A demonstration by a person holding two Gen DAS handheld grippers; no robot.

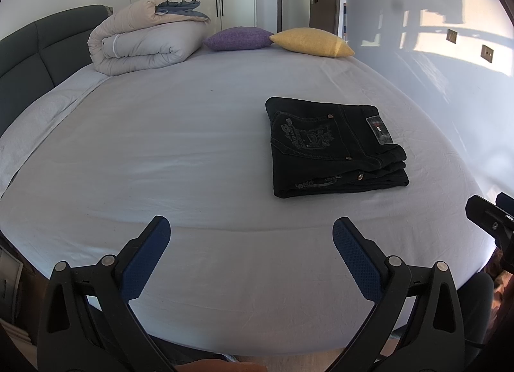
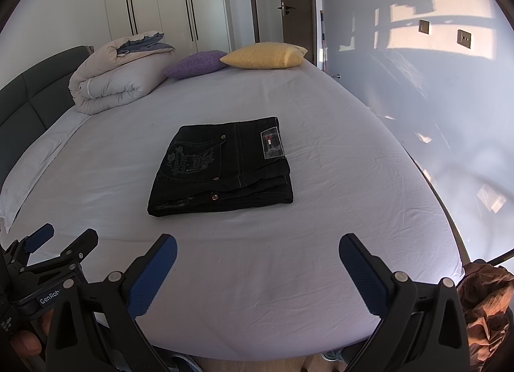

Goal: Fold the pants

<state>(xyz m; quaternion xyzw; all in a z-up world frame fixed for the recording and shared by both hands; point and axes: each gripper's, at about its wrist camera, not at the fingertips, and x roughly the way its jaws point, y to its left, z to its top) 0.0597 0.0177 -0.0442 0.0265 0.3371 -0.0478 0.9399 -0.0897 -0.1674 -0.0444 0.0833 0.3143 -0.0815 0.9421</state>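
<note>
Black jeans lie folded into a compact rectangle on the bed's pale sheet, back pocket embroidery and label patch facing up. They also show in the right wrist view, in the middle of the bed. My left gripper is open and empty, near the bed's front edge, left of and short of the jeans. My right gripper is open and empty, near the front edge, straight before the jeans. Each gripper shows at the edge of the other's view, the right one and the left one.
A rolled duvet lies at the back left by the dark headboard. A purple pillow and a yellow pillow lie at the far edge. Wardrobes and a door stand behind; a wall runs along the bed's right side.
</note>
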